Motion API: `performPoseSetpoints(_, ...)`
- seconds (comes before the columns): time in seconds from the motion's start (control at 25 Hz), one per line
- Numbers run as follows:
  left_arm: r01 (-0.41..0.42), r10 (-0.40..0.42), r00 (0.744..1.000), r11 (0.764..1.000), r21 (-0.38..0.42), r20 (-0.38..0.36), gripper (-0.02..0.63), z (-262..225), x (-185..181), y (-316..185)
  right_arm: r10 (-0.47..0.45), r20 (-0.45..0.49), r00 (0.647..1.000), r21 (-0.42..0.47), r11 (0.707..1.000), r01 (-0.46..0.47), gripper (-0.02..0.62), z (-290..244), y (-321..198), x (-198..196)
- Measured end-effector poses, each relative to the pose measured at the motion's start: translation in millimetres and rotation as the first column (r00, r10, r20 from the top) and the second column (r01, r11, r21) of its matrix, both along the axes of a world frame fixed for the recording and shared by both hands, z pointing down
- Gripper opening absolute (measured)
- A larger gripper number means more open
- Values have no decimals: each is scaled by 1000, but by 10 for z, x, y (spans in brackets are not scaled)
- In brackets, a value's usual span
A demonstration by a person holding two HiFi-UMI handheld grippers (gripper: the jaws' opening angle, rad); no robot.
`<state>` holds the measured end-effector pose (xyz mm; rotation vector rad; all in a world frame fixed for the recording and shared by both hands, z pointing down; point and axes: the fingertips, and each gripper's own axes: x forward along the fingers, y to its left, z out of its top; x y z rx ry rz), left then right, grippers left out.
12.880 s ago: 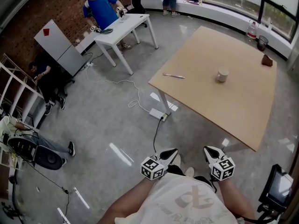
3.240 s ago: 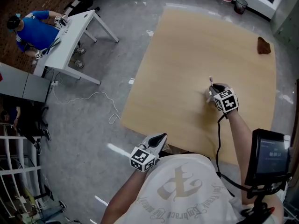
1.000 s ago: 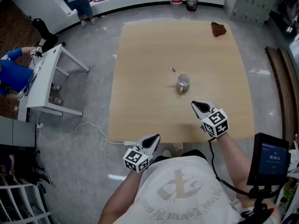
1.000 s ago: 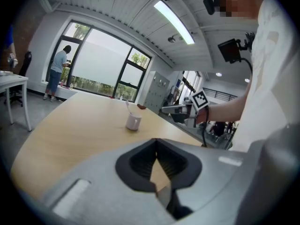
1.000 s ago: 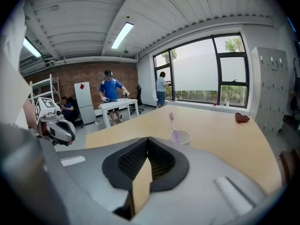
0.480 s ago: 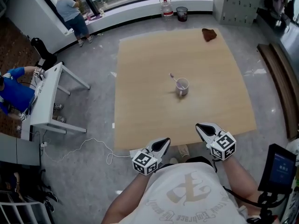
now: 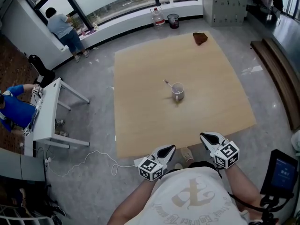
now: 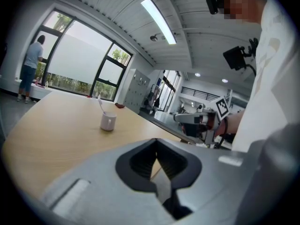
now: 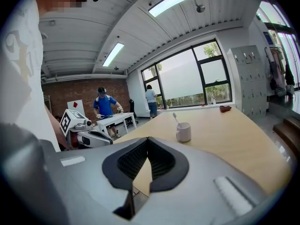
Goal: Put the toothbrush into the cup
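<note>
So, grey two-jaw left gripper [image 7: 168,148]: jaws together on nothing; we hold it off the near edge of the light wooden table [image 7: 140,121].
Thin pale toothbrush [image 7: 167,82]: it stands inside the cup, leaning left over the rim.
White ceramic handled cup [image 7: 177,92]: upright mid-table, well apart from both grippers.
Grey two-jaw right gripper [image 7: 209,136]: jaws together, empty, just beside the table's near edge.
Risk: we judge the job done. Any reach back in could nudge the cup, and the leaning brush might then tip out.

Left tongs [image 7: 168,148] and right tongs [image 7: 206,136] are both closed, empty.
</note>
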<state>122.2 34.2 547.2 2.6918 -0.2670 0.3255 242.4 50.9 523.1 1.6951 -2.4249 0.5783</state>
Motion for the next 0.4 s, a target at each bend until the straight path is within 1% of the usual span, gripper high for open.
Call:
performPoseSetpoints(0.16,-17,17,1000,1000,8,3,6,38,71,39,19,5,1000,0,1000,-19,12,71,70,65)
performPoseSetpoints(0.4,-13,13,1000,1000,13,7,6,55,68,89,19,11,1000,-1,1000,-19,12,111,123,78)
